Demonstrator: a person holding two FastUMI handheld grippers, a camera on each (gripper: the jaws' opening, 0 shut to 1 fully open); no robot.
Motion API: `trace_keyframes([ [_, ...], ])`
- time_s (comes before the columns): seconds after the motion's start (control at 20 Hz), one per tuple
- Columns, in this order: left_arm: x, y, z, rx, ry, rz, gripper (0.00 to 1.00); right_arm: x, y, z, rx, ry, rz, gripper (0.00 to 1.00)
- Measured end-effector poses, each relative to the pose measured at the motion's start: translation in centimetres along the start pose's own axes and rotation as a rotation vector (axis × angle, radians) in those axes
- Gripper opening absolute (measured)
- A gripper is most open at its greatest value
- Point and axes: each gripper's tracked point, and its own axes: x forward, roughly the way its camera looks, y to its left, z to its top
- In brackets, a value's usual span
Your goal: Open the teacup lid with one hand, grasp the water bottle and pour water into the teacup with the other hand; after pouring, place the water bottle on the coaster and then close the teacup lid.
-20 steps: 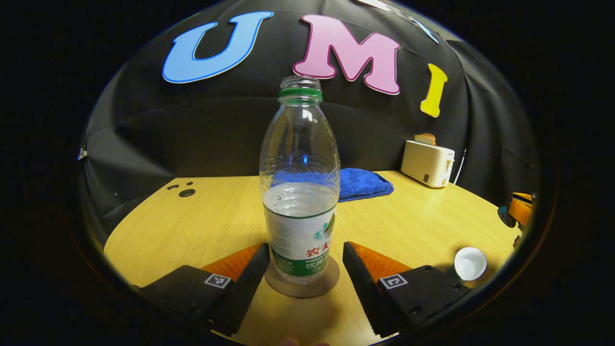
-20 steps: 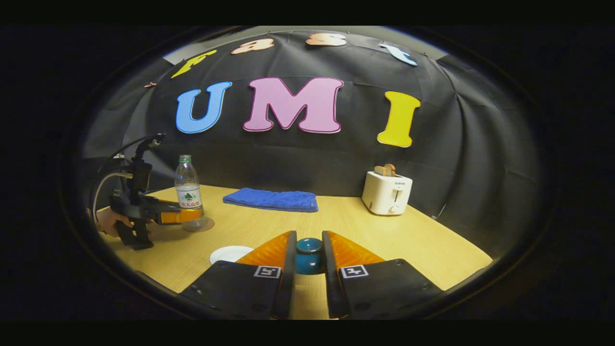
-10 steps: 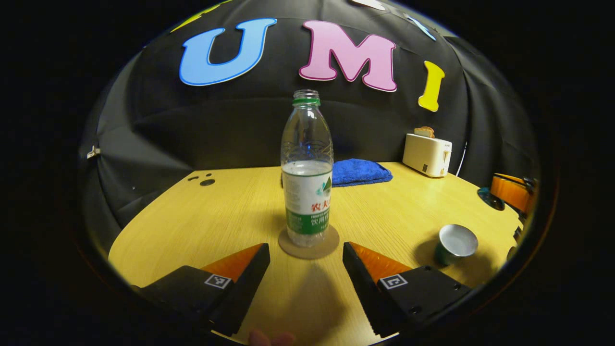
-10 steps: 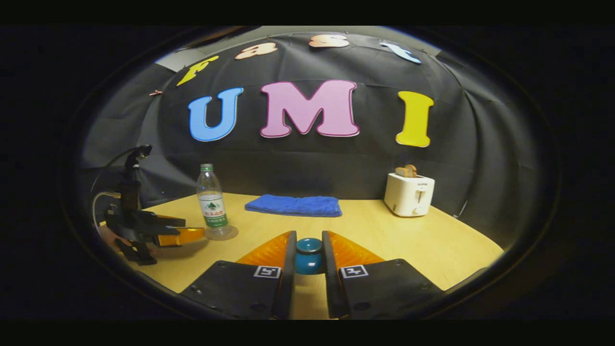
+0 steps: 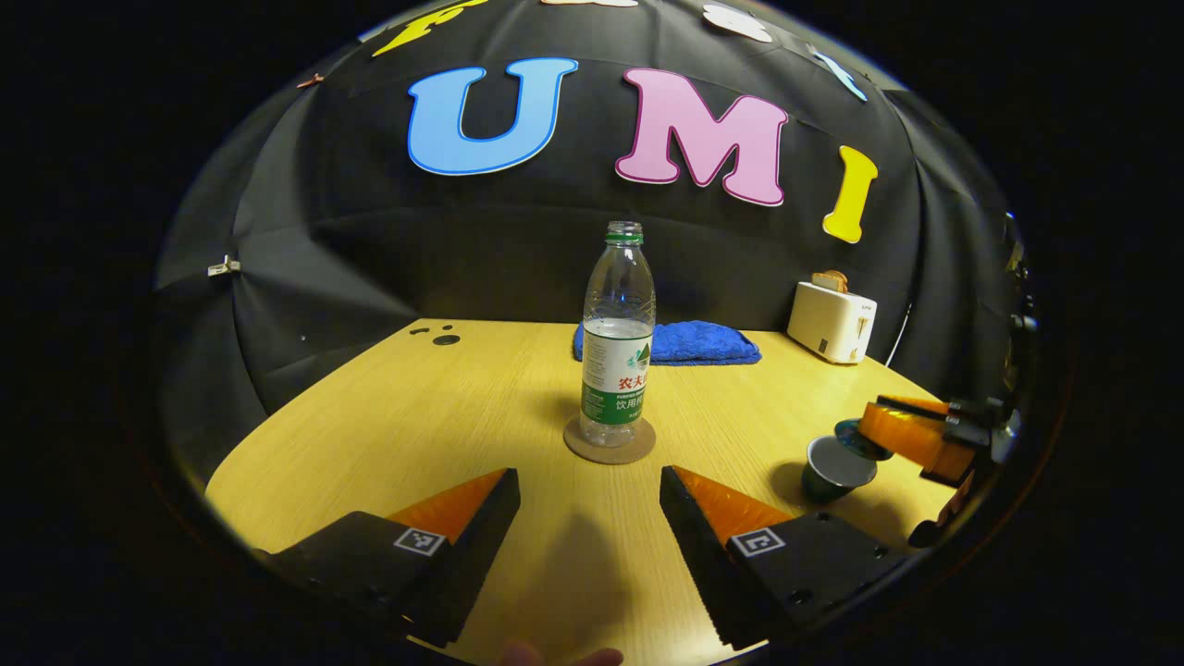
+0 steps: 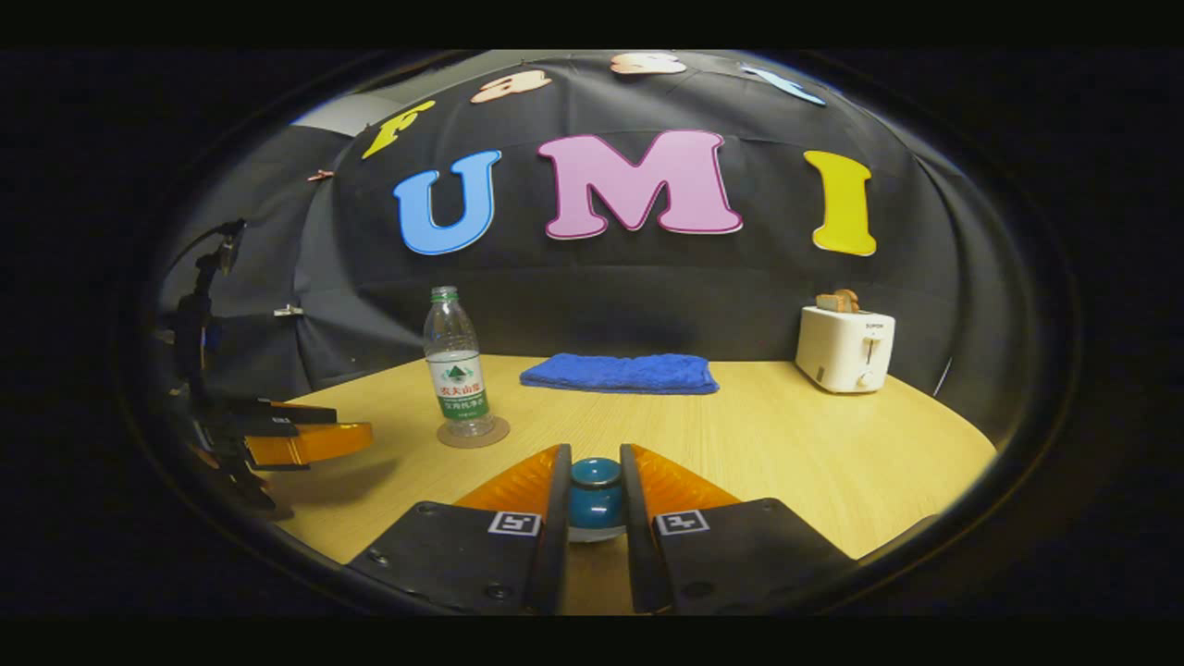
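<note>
The water bottle (image 5: 618, 342) stands upright on the round coaster (image 5: 610, 441) near the middle of the wooden table (image 5: 444, 425), uncapped and roughly half full, so the pouring and set-down look done and the lid is what remains. The left gripper (image 5: 589, 518) hangs well short of the bottle with its jaws spread wide and nothing between them. The right gripper (image 6: 592, 513) has its two fingers pressed close on the knob of the teal teacup lid (image 6: 594, 492); seen from the left gripper view, that lid sits just above and slightly behind the open teacup (image 5: 835, 467), though at the warped edge there I cannot tell whether it touches the rim. Lid and cup look glazed ceramic: stiff, smooth, light, and prone to chip if dropped or knocked. The knob is the right place to hold, pinched squarely, since the glaze could let it slip or swivel. The cup, with water in it, will likely stay put under a gentle, level lowering; a tilted lid could catch the rim. A blue towel (image 6: 620, 373) and a white toaster (image 6: 844, 347) sit farther back.
</note>
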Motion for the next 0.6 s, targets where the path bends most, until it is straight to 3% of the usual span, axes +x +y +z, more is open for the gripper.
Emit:
trace_keyframes([
  [0.1,0.1,0.5,-0.1,0.01,0.003,0.01,0.96,0.4,0.3,-0.6,-0.002,0.011,0.007,0.26],
  [0.2,0.0,0.9,-0.1,0.013,0.005,0.017,0.96,0.7,0.3,-1.3,-0.004,0.028,0.007,0.31],
  [0.4,-0.2,1.2,-0.2,0.021,0.009,0.023,0.96,0.9,0.4,-2.5,-0.004,0.061,0.013,0.25],
  [0.45,-0.1,1.3,-0.1,0.031,0.009,0.024,0.96,0.9,0.4,-2.6,-0.004,0.061,0.013,0.36],
  [0.5,0.0,1.3,0.0,0.042,0.008,0.024,0.96,1.0,0.4,-2.4,-0.005,0.058,0.012,0.32],
  [0.6,0.1,1.1,0.3,0.056,0.005,0.018,0.96,1.2,0.3,-2.6,0.0,0.062,0.008,0.35],
])
